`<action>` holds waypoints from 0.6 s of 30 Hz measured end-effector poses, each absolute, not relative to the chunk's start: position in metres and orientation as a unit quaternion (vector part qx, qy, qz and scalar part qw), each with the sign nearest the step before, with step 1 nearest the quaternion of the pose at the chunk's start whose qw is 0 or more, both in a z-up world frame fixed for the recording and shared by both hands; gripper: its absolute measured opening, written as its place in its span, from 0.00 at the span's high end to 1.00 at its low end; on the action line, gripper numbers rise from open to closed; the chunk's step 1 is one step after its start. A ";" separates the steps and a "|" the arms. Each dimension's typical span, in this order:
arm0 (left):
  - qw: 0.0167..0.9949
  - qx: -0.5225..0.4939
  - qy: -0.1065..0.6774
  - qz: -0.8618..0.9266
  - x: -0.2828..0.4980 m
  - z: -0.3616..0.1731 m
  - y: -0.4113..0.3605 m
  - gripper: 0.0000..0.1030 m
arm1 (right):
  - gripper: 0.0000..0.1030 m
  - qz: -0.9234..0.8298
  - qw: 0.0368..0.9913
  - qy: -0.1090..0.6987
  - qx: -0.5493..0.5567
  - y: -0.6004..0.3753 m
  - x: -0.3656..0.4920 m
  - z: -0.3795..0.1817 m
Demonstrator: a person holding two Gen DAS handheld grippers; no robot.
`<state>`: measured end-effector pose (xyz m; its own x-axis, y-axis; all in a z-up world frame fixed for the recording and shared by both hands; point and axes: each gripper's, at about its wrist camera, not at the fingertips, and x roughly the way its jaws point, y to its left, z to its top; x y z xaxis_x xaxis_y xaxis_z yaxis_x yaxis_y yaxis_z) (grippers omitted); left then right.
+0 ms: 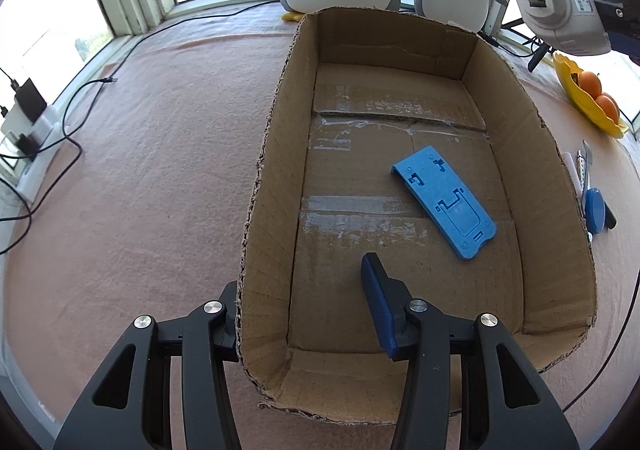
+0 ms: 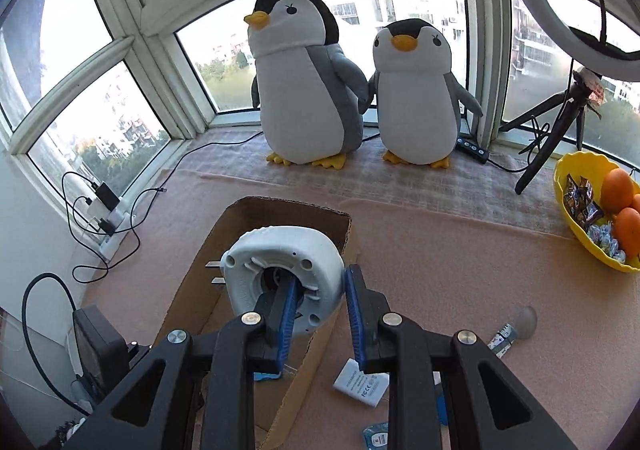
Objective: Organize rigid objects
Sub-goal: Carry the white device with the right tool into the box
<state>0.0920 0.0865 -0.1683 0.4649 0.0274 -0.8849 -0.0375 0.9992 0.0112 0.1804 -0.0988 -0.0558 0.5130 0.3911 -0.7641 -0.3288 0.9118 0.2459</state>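
My left gripper straddles the near-left wall of the cardboard box, fingers clamped across that wall to steady it for loading. My right gripper pinches the rim of a white plug-in adapter, one finger inside its central hole, carrying it above the box. Its prongs point left, long axis crosswise. A blue plastic plate lies flat inside, angled diagonally.

Setting was a home, a bay-window nook: plush penguins on the sill, fruit bowl, chargers, high-rise view outside.
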 end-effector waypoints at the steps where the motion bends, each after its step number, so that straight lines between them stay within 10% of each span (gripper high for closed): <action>1: 0.856 -0.005 0.517 0.017 0.092 -0.168 0.086 0.54 | 0.79 0.207 0.868 0.451 0.026 -0.090 0.184 -0.060; 18: 0.856 -0.023 0.517 -0.001 0.095 -0.170 0.092 0.54 | 0.79 0.194 0.836 0.510 -0.054 -0.021 0.231 -0.120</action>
<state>0.0948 0.0922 -0.1698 0.4663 -0.0243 -0.8843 -0.0224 0.9990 -0.0392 0.2314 -0.0208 -0.1201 0.4044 0.2691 -0.8741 -0.3783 0.9193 0.1080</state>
